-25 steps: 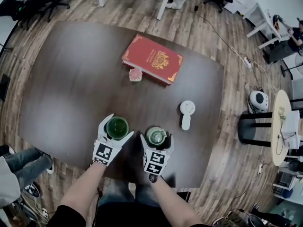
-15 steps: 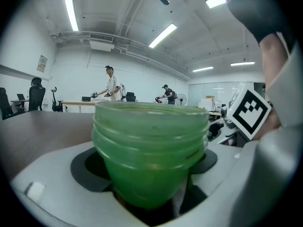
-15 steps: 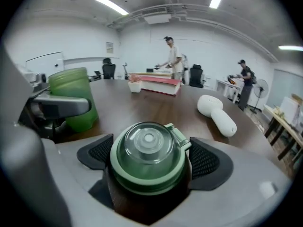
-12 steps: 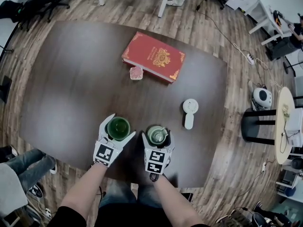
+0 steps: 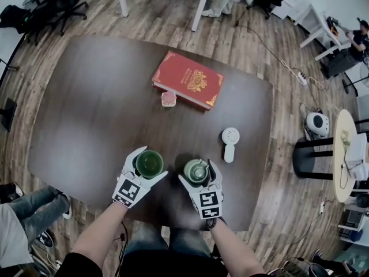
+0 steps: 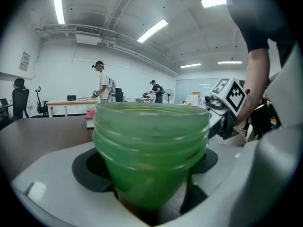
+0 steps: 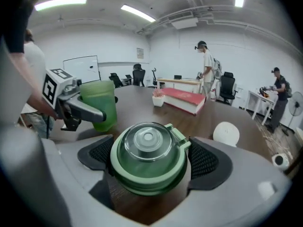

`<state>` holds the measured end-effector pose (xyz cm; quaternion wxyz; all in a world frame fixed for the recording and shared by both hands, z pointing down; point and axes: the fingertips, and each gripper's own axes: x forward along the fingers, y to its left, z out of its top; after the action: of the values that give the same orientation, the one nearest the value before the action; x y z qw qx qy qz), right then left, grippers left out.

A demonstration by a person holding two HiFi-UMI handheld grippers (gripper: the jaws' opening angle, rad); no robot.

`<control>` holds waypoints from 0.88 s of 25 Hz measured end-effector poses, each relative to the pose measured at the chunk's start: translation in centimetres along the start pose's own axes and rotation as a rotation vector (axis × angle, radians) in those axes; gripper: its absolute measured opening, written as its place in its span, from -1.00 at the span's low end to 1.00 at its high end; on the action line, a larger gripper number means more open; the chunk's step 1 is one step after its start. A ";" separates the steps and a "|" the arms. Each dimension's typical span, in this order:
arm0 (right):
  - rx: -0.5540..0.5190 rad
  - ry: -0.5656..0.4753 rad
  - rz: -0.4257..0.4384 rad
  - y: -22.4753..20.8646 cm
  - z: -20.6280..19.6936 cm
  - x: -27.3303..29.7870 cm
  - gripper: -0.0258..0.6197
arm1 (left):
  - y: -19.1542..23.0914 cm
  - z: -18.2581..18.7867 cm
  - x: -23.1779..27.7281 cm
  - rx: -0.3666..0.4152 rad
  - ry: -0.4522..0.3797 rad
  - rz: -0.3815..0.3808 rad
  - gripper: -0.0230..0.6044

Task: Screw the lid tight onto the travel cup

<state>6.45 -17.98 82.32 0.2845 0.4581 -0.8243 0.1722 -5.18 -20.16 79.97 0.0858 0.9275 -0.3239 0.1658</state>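
A translucent green travel cup stands open-topped near the front edge of the dark table. My left gripper is shut on it, the pads pressing its threaded upper wall. To its right the green lid with a clear dome lies flat on the table. My right gripper holds it between its pads, which touch both sides of the lid. The right gripper view also shows the cup and the left gripper. Cup and lid are apart.
A red book lies at the far middle of the table, with a small pink box against its near edge. A white hand fan lies right of the lid. The table's front edge runs just behind both grippers. People stand at desks in the background.
The right gripper's jaws have closed in on the lid, and its rear end has swung to the right. The left gripper and cup have kept their place.
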 end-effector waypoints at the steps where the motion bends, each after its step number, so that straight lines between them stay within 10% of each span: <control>1: -0.020 -0.019 0.032 -0.3 1.3 -1.1 0.65 | -0.4 0.7 -0.3 0.006 0.012 -0.026 0.41; 13: -0.257 -0.201 0.591 6.1 20.4 -18.2 0.65 | -10.7 12.7 -3.5 0.105 0.134 -0.408 0.41; 22: -0.555 -0.138 0.834 11.1 24.2 -23.3 0.66 | -16.2 21.1 -5.7 0.208 0.149 -0.624 0.41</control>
<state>-0.82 -10.10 48.64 0.2473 0.0075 -0.9688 0.0148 6.11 -9.98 57.38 0.0607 0.9710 0.0016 0.2312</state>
